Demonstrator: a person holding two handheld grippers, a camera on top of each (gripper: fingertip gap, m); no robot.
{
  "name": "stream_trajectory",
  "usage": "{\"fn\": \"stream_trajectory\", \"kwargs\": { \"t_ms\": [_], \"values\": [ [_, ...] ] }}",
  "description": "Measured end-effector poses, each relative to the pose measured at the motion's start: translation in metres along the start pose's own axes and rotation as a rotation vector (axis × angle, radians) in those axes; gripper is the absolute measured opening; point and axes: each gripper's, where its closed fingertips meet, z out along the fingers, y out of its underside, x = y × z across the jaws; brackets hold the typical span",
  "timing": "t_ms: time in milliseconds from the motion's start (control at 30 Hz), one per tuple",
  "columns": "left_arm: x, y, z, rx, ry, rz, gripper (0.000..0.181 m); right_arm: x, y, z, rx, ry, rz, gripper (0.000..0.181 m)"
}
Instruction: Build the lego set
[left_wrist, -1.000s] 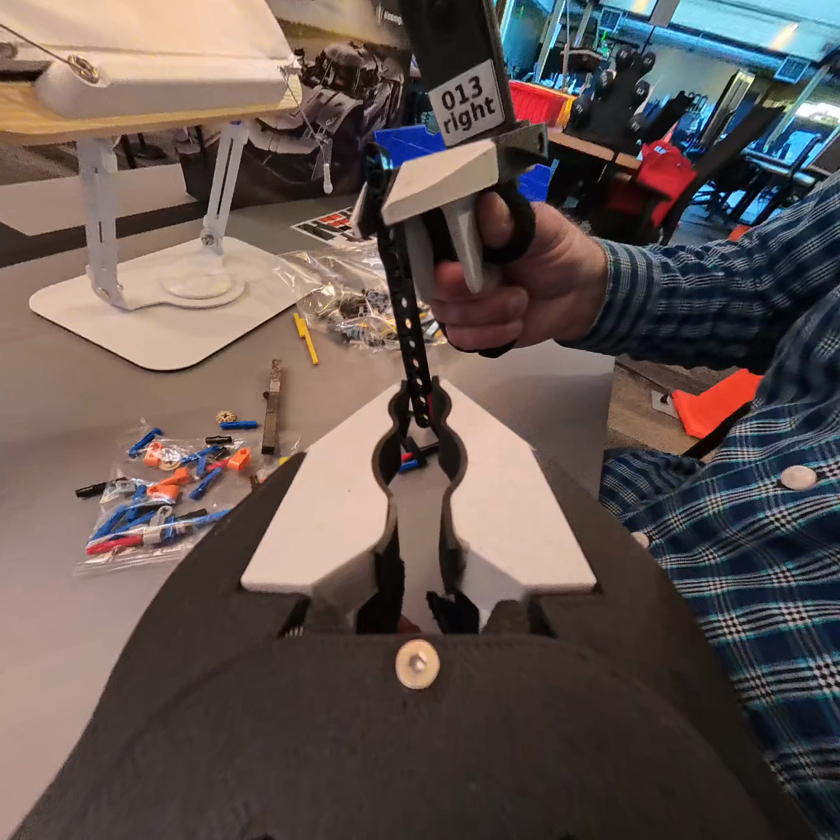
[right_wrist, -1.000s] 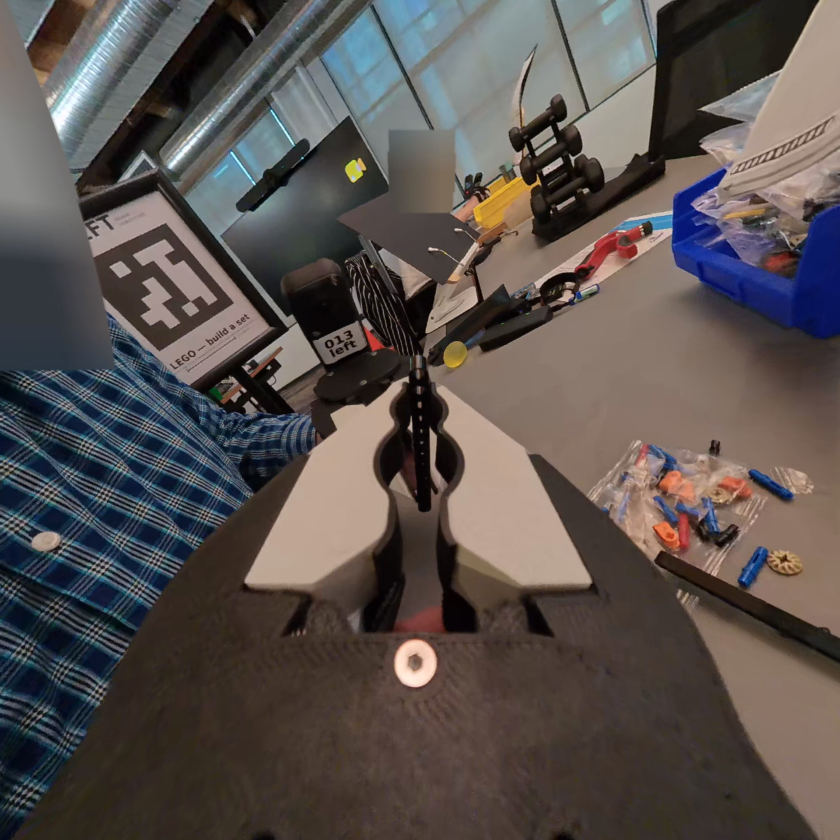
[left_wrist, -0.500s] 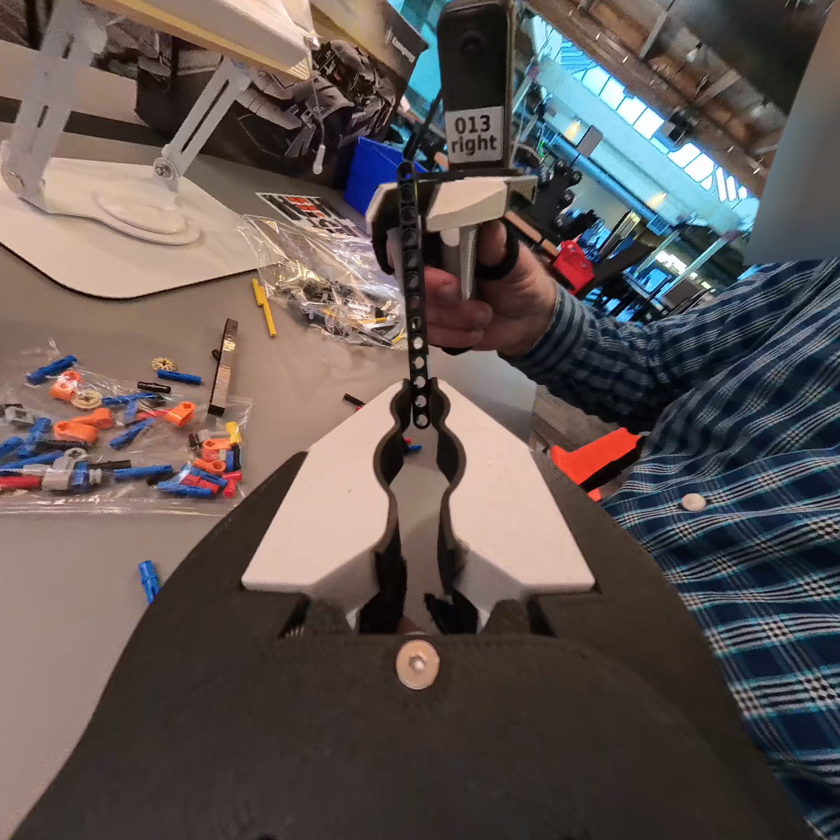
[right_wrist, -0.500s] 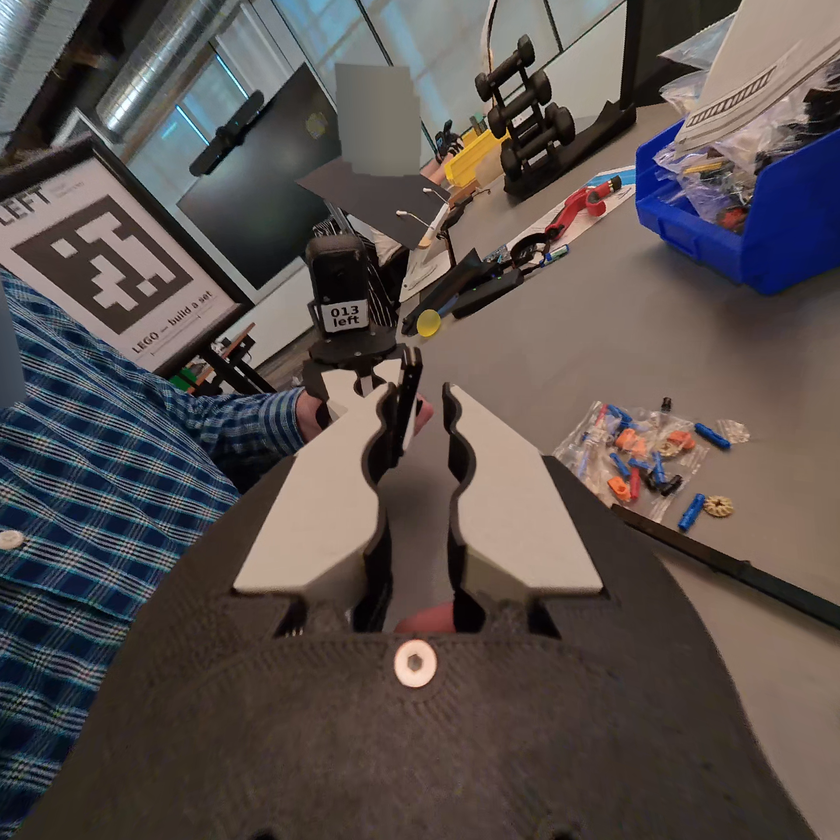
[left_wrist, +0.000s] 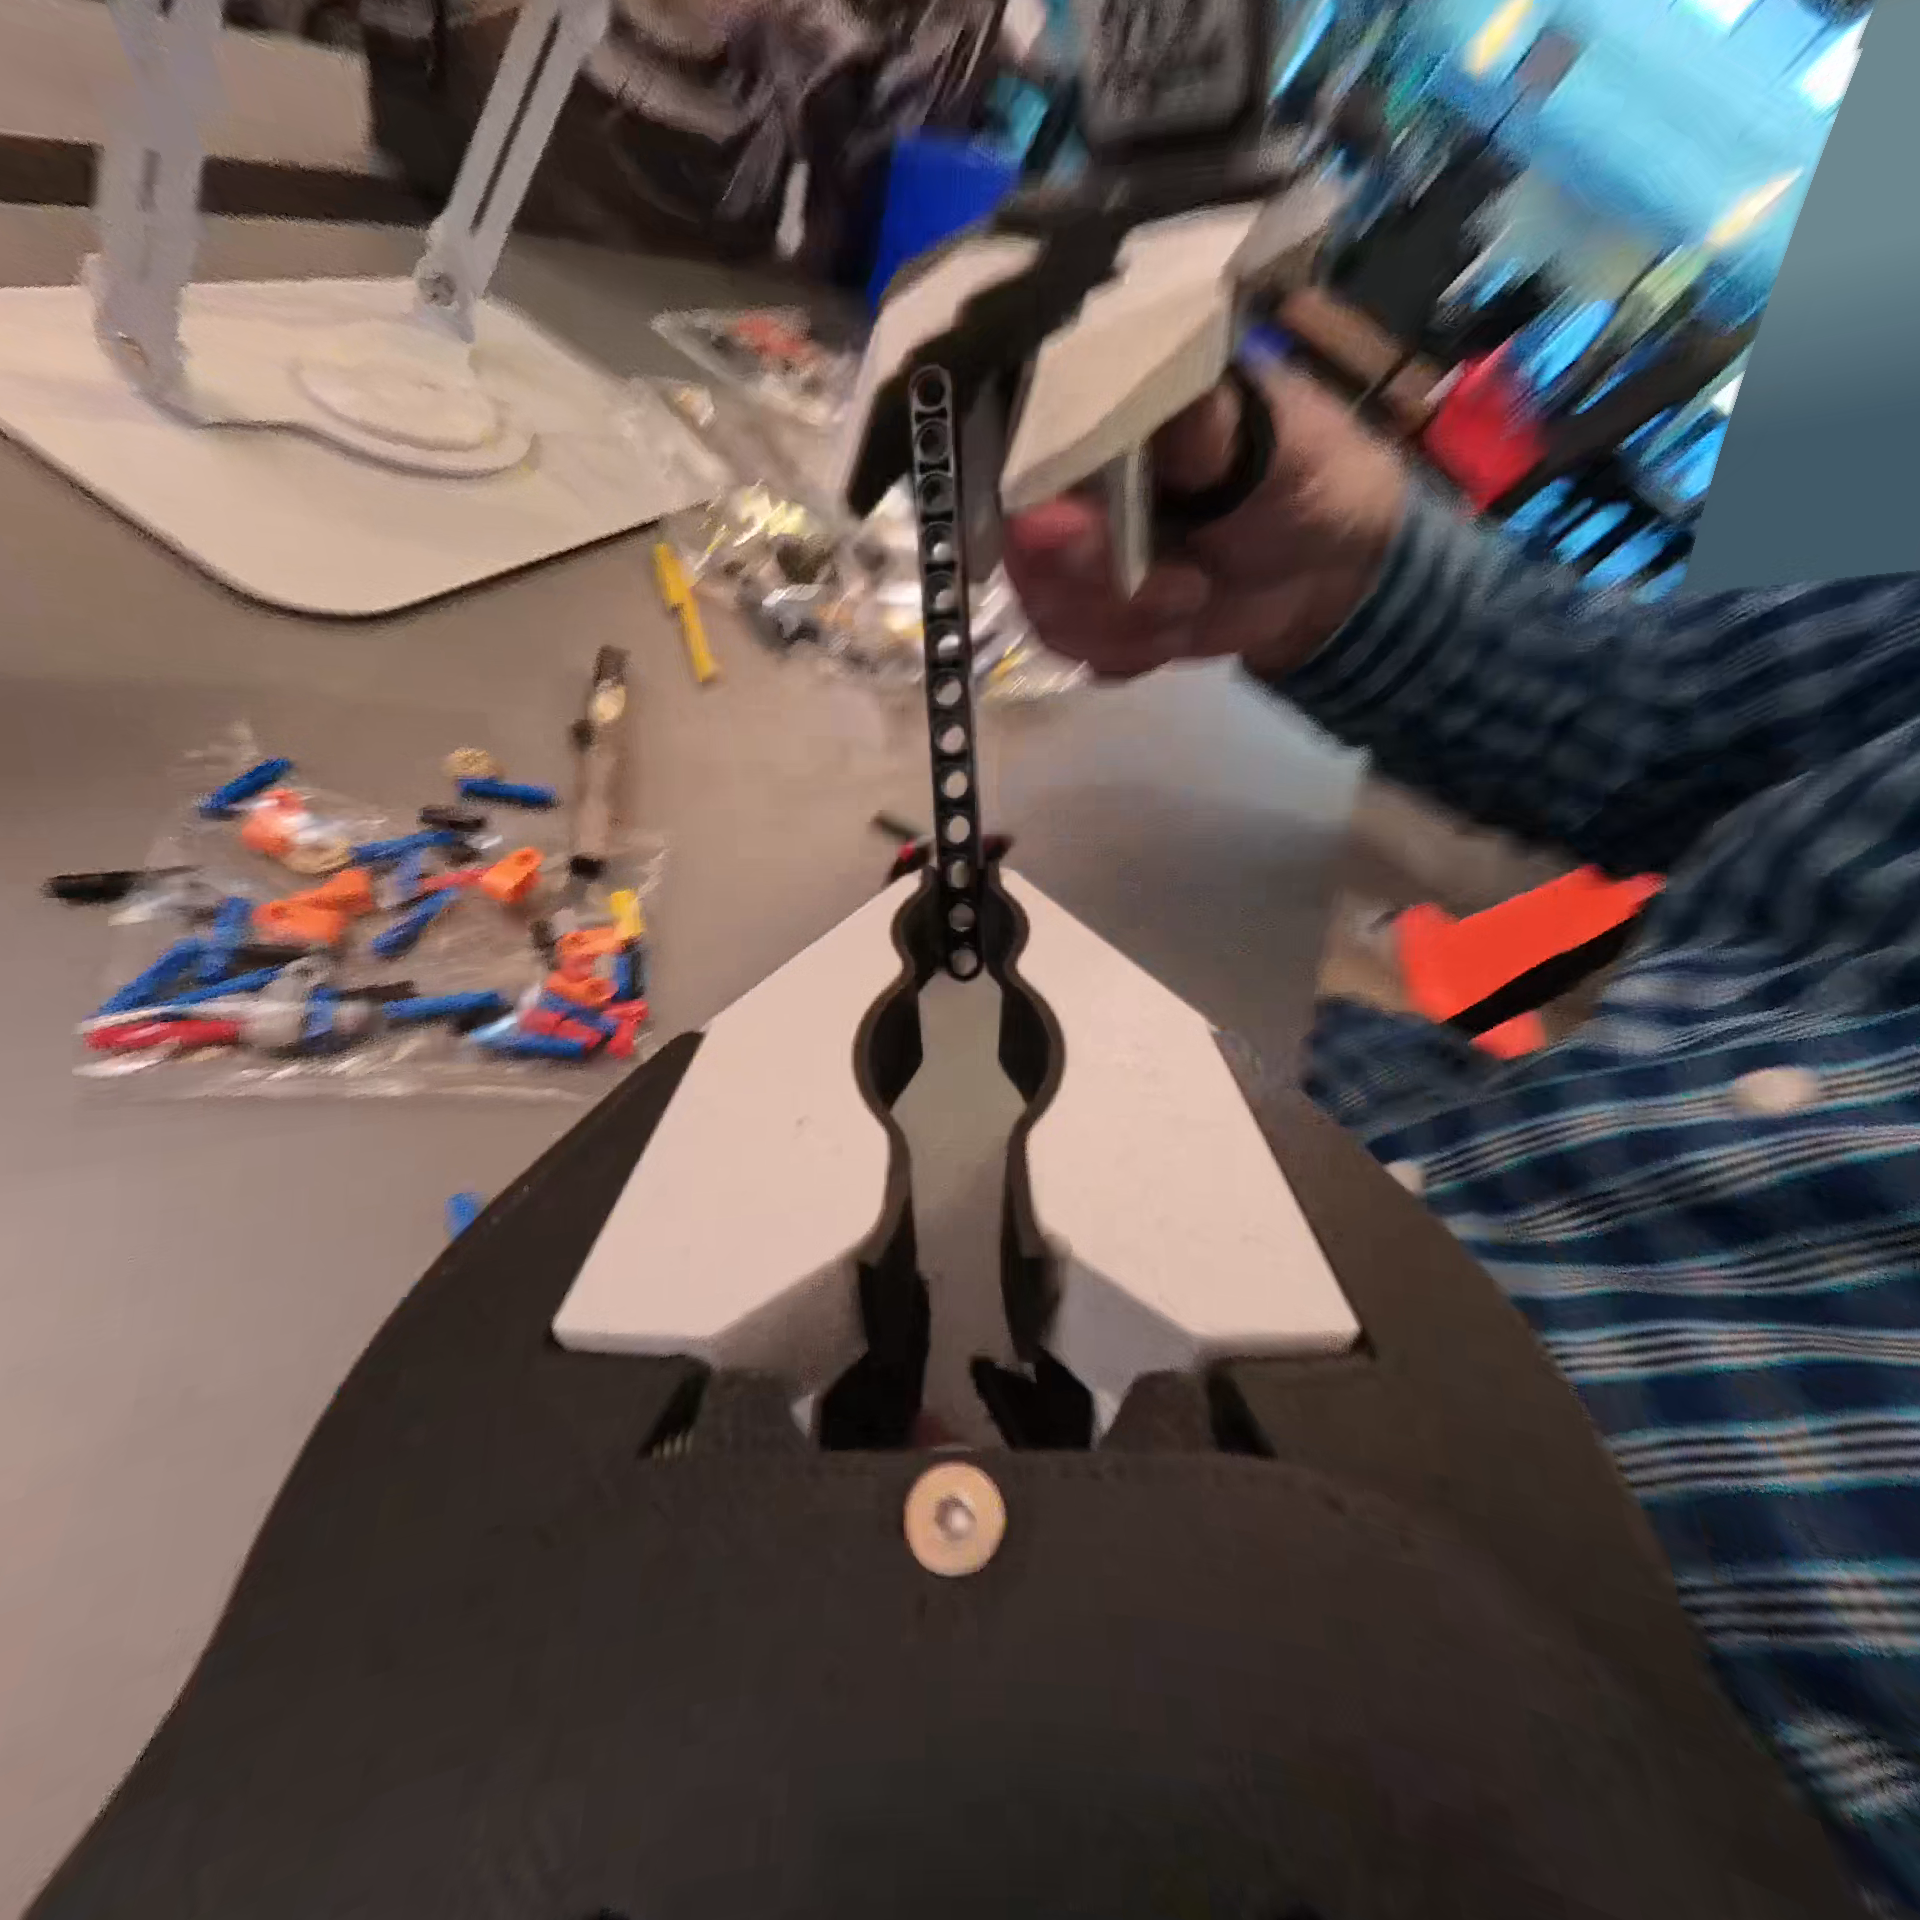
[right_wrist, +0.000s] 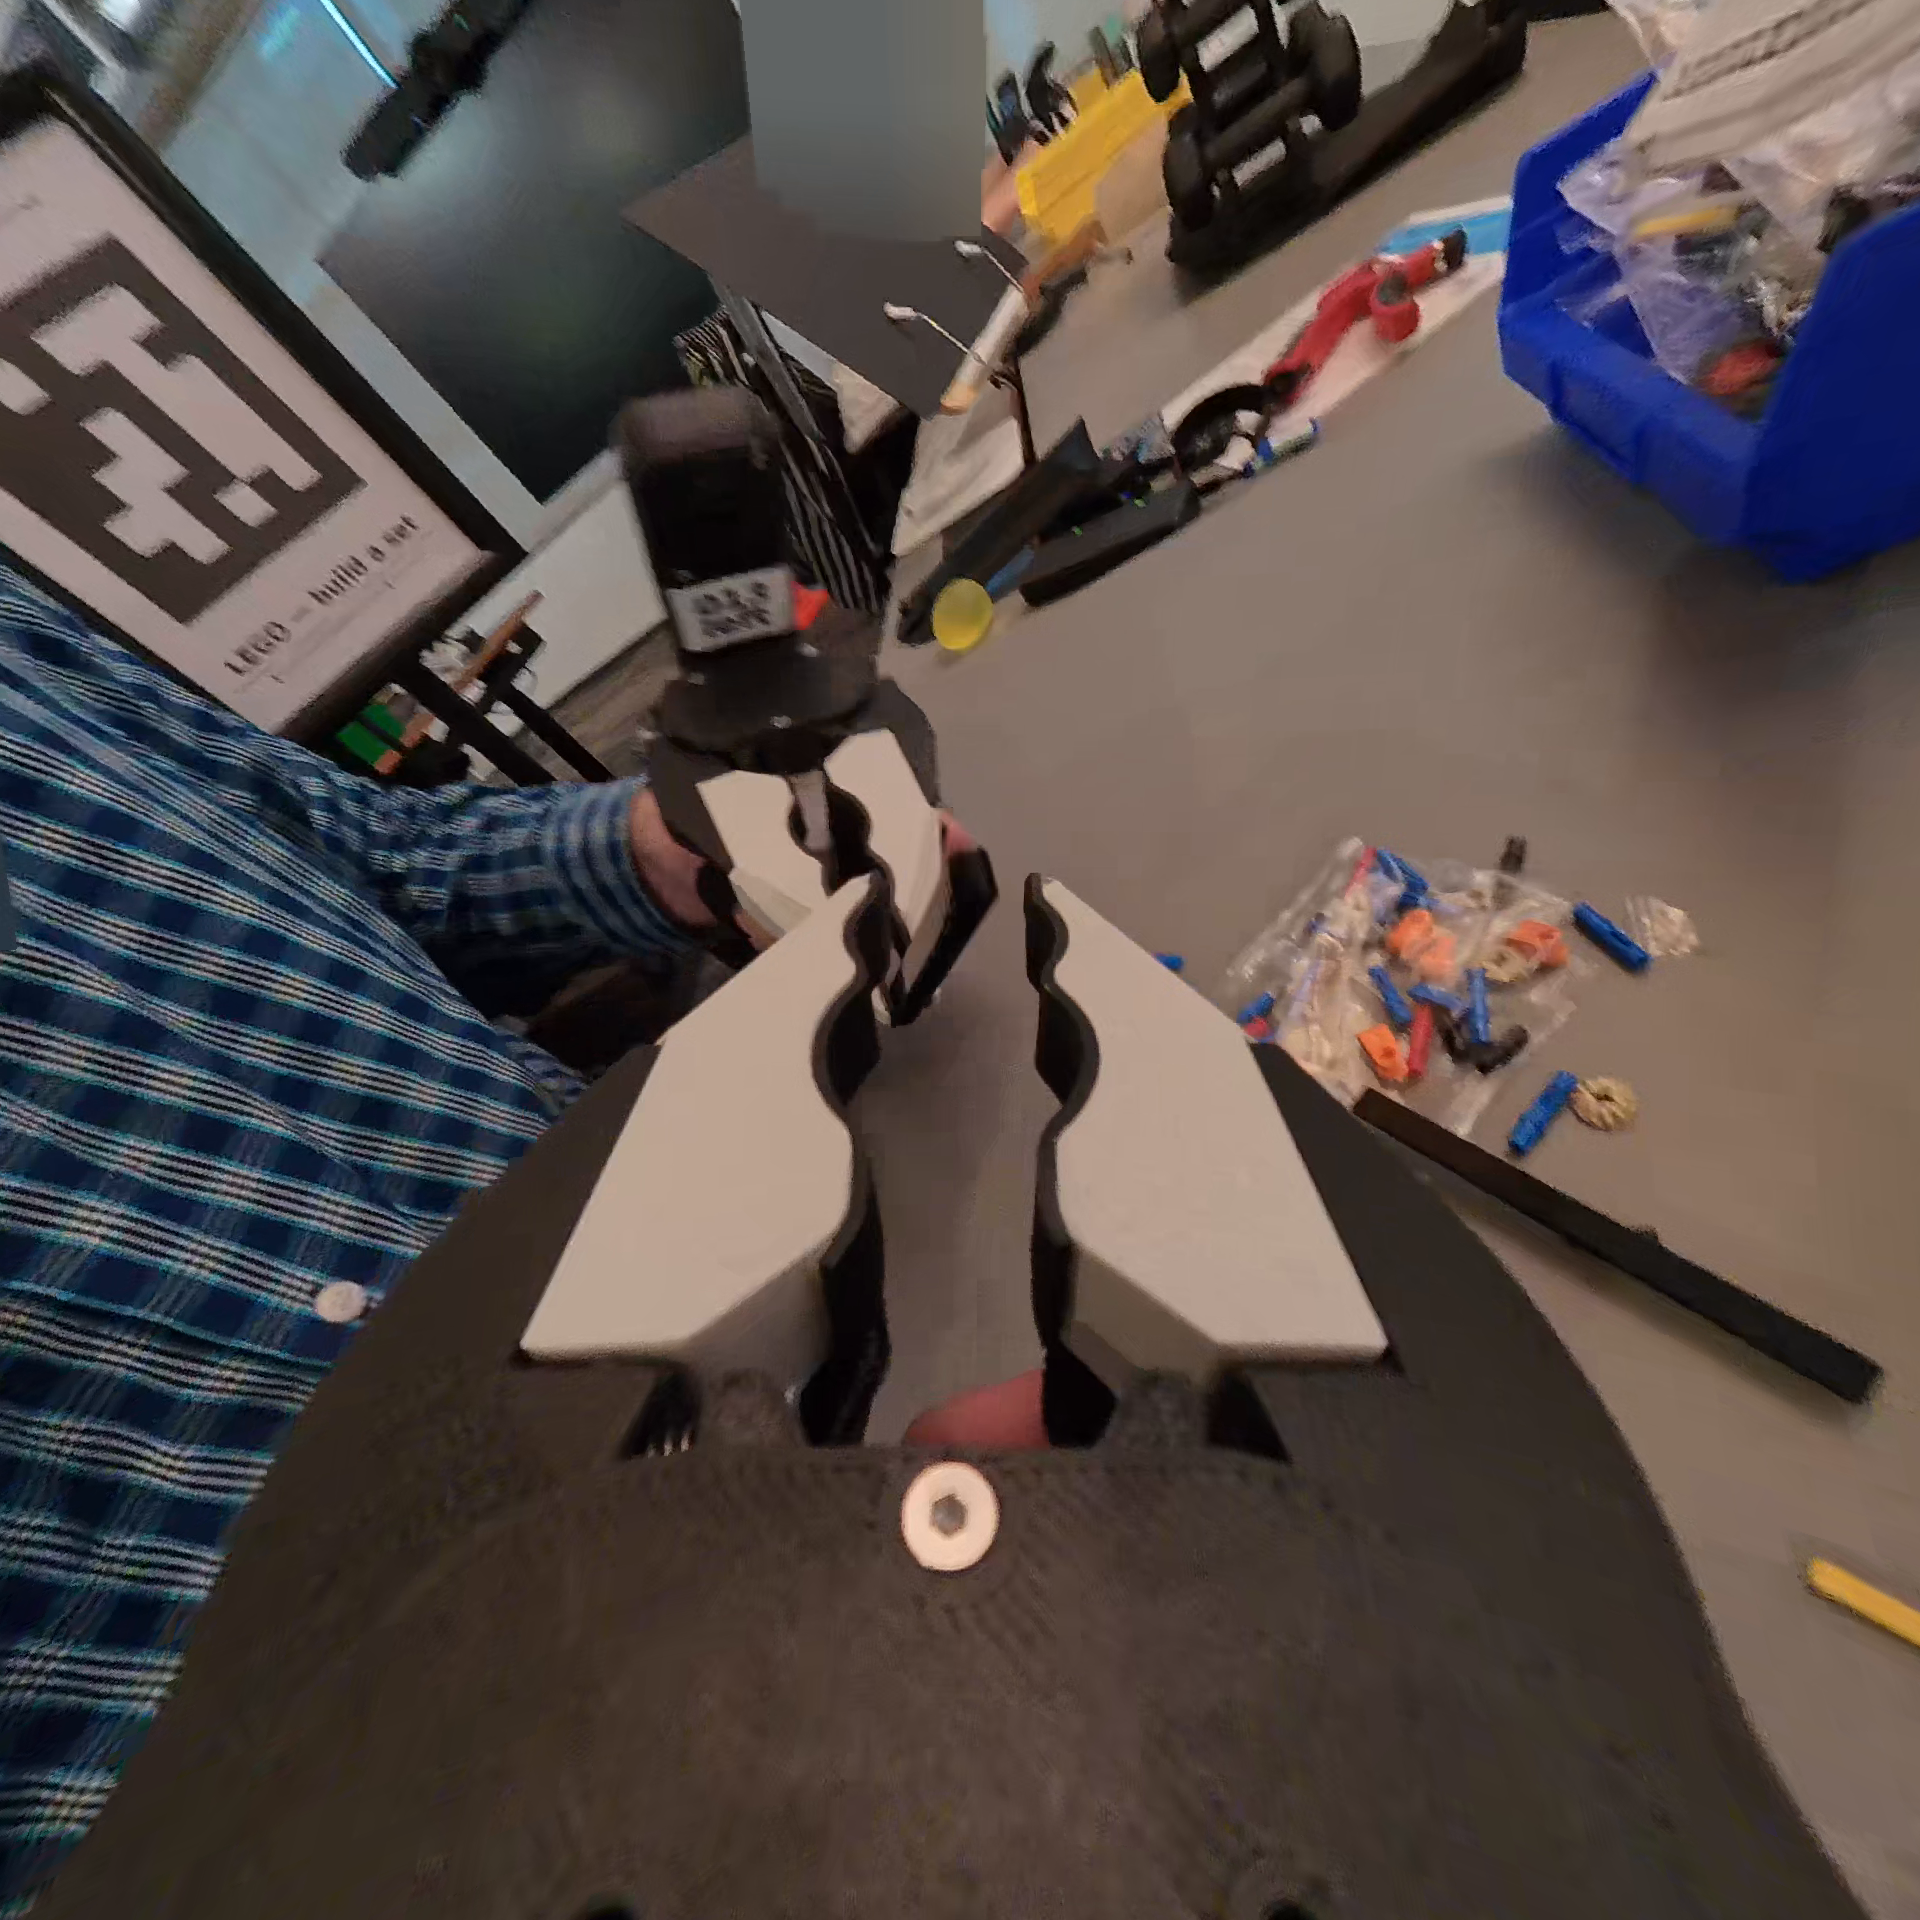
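Note:
My left gripper (left_wrist: 958, 914) is shut on the lower end of a long black holed beam (left_wrist: 948, 665), which stands upright from its tips. My right gripper (right_wrist: 951, 904) is open and empty. In the left wrist view it (left_wrist: 1039, 343) is blurred, just behind the beam's top end. In the right wrist view the left gripper (right_wrist: 831, 862) faces me with the beam (right_wrist: 940, 935) seen edge-on beside my left fingertip (right_wrist: 852, 935), not clamped. An opened clear bag of small blue and orange parts (left_wrist: 364, 935) lies on the grey table (left_wrist: 208, 1247); it also shows in the right wrist view (right_wrist: 1423, 966).
A second black beam (right_wrist: 1621, 1257) and a yellow axle (left_wrist: 686, 613) lie on the table. A clear bag of parts (left_wrist: 831, 582), a white stand base (left_wrist: 312, 447) and a blue bin of bags (right_wrist: 1714, 343) are farther off. A plaid sleeve (left_wrist: 1662, 1143) is at the right. Some 7 cm of space lies between my two pairs of fingers.
My right gripper, shut on the beam's upper end a second ago, has opened, let go and drawn back. My left gripper keeps its hold on the beam's lower end.

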Motion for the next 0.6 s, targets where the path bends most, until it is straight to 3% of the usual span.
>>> {"fn": "stream_trajectory", "kwargs": {
  "t_ms": [133, 300, 400, 600],
  "values": [
    [-0.023, 0.043, -0.005, -0.334, -0.256, 0.272, 0.005, 0.019, 0.011, -0.017, -0.056, 0.142, -0.05, 0.022],
    [-0.037, 0.09, -0.01, -0.596, -0.382, 0.389, 0.005, 0.027, 0.03, -0.025, -0.124, 0.217, -0.086, 0.02],
    [-0.039, 0.099, -0.006, -0.613, -0.398, 0.387, 0.011, 0.024, 0.04, -0.019, -0.162, 0.222, -0.112, 0.02],
    [-0.037, 0.089, -0.009, -0.566, -0.393, 0.364, 0.032, 0.02, 0.043, -0.017, -0.163, 0.217, -0.119, 0.02]
  ]
}}
